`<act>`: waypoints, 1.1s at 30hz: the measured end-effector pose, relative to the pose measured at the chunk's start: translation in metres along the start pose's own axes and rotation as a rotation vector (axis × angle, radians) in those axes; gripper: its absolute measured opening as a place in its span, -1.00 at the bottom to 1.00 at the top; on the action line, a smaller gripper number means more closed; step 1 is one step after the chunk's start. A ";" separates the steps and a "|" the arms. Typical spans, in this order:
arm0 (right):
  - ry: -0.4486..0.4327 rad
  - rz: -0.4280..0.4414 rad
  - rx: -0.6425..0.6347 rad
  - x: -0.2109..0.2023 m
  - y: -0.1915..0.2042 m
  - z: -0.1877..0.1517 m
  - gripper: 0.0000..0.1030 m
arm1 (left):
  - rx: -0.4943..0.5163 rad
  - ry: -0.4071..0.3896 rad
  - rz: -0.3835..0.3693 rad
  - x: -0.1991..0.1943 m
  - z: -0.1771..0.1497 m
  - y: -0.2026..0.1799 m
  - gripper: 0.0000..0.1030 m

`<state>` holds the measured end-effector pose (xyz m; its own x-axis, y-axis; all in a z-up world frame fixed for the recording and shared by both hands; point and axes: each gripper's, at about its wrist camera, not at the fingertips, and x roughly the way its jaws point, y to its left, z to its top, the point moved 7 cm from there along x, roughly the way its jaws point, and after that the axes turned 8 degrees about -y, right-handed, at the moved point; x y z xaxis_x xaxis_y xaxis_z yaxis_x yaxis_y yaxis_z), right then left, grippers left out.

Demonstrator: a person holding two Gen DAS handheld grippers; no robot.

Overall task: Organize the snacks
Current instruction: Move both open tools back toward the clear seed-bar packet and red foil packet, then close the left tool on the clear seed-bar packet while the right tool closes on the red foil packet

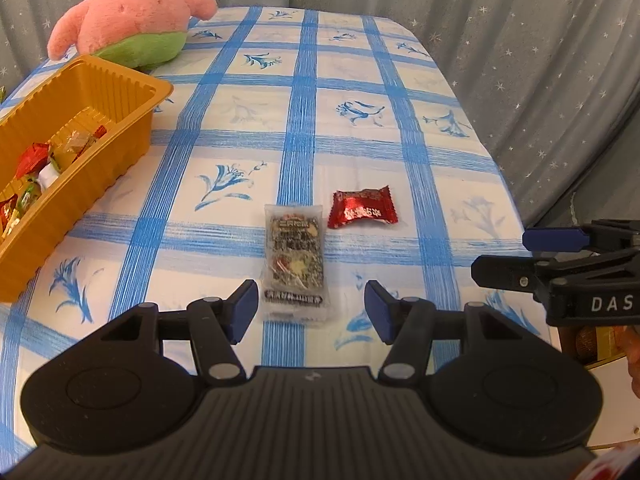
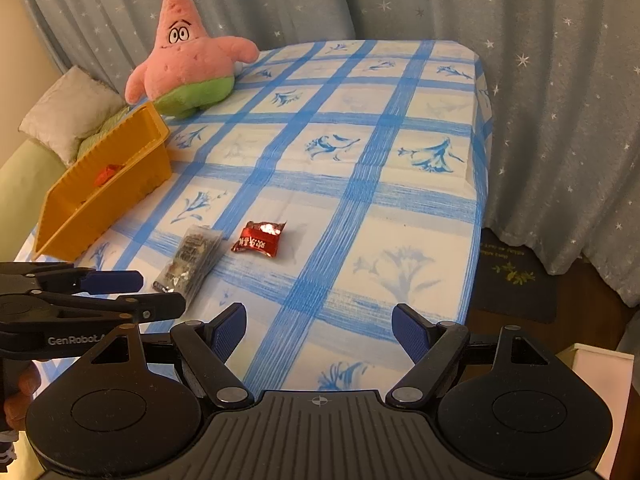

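A clear packet of dark mixed snack (image 1: 294,260) (image 2: 192,264) lies flat on the blue-checked tablecloth (image 1: 360,80). A red foil candy (image 1: 362,210) (image 2: 259,238) lies just to its right. My left gripper (image 1: 312,306) (image 2: 162,292) hovers over the packet's near end, open, its blue pads (image 1: 244,308) standing clear on either side. My right gripper (image 2: 318,314) (image 1: 500,254) is open and empty over bare cloth, nearer than the red candy and to its right. A yellow ribbed tray (image 1: 80,200) (image 2: 120,196) at the left holds several wrapped sweets.
A pink starfish plush (image 1: 132,12) (image 2: 188,72) sits at the table's far left, behind the tray. Star-patterned curtains (image 2: 560,80) hang behind and to the right. A pillow (image 2: 68,112) lies beyond the left edge. A dark mat (image 2: 516,276) and a white box (image 2: 600,364) are on the right.
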<state>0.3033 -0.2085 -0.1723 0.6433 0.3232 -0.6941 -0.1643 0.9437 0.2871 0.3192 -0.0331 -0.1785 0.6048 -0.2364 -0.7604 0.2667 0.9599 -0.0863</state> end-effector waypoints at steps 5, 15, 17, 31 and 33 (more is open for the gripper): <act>0.004 0.006 -0.012 0.009 0.002 0.005 0.55 | 0.006 0.008 0.011 0.014 0.004 0.005 0.08; 0.009 0.028 -0.068 0.027 0.009 0.012 0.55 | 0.007 0.010 0.022 0.037 0.012 0.012 -0.09; 0.007 0.036 -0.090 0.032 0.011 0.014 0.55 | 0.009 0.008 0.022 0.040 0.013 0.013 -0.20; -0.004 0.172 -0.421 0.070 0.040 0.034 0.54 | -0.019 -0.020 0.069 0.023 0.016 0.037 -0.34; 0.003 0.197 -0.478 0.078 0.046 0.034 0.54 | -0.036 -0.021 0.084 0.018 0.014 0.045 -0.34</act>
<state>0.3709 -0.1422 -0.1905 0.5637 0.4979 -0.6590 -0.6062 0.7913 0.0794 0.3527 0.0035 -0.1868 0.6398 -0.1577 -0.7522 0.1873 0.9812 -0.0464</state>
